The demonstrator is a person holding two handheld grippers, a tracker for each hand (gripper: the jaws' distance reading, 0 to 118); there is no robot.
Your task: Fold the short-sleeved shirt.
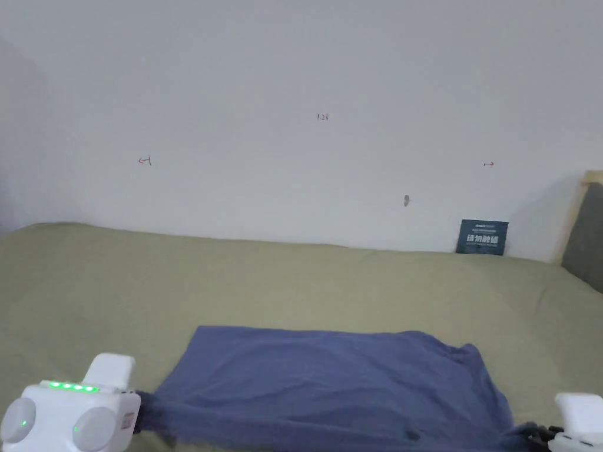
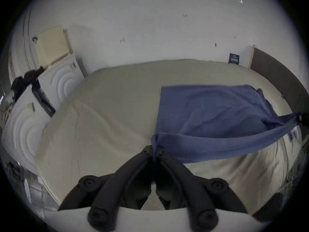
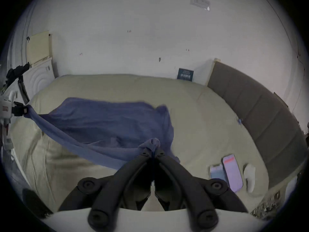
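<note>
Head view: you are stretching the blue shirt (image 1: 330,382) over the bed (image 1: 294,276), left hand-held gripper (image 2: 154,149) and right hand-held gripper (image 3: 153,150) each clenching a corner; uneven pulling may be slipping it free.

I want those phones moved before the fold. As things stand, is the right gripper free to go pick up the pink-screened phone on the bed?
Probably not yet: the right gripper is shut on a corner of the blue shirt. The bed towards the phone looks unobstructed.

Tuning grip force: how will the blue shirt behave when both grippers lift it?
Likely floppy: the shirt sags in a band between the left gripper and right gripper. Probably light: thin cloth bunches into small wads at each closed pair of jaws. It may drag on the bed, where its far part lies.
</note>
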